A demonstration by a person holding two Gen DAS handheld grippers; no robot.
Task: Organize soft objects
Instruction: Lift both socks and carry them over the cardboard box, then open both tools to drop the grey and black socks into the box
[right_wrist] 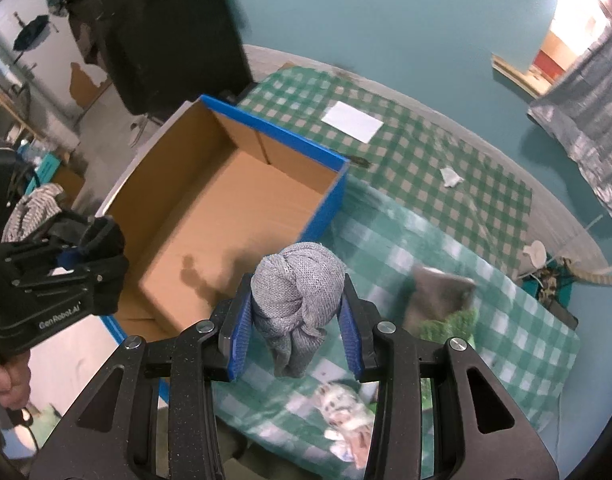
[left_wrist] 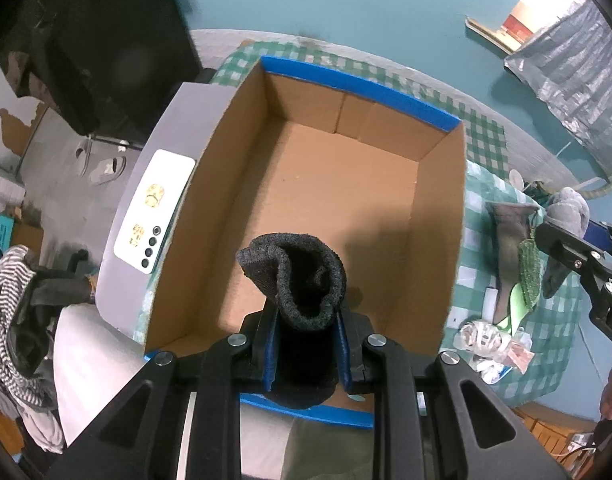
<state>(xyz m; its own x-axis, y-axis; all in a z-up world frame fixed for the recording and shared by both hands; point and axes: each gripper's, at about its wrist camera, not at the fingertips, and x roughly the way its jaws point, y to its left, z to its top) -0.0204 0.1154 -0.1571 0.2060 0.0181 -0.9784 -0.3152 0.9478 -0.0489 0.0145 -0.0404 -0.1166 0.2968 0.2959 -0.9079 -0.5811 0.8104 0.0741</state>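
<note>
Holding a dark rolled sock (left_wrist: 302, 280) over the near end of the open cardboard box (left_wrist: 446, 208), the left tool (left_wrist: 306, 344) should lower before letting go, while the right tool (right_wrist: 296, 332) clamps a grey rolled sock (right_wrist: 296, 292) above the checked cloth (right_wrist: 426, 152) just beside the box's right wall.

I see the bench (right_wrist: 426, 152) under green checked cloth; on it an open cardboard box (right_wrist: 242, 184), white paper (right_wrist: 352, 121), a dark sock (right_wrist: 442, 292).

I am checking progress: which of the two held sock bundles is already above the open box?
The dark sock bundle, in the left tool, hangs over the box; the light grey bundle is over the checked cloth.
</note>
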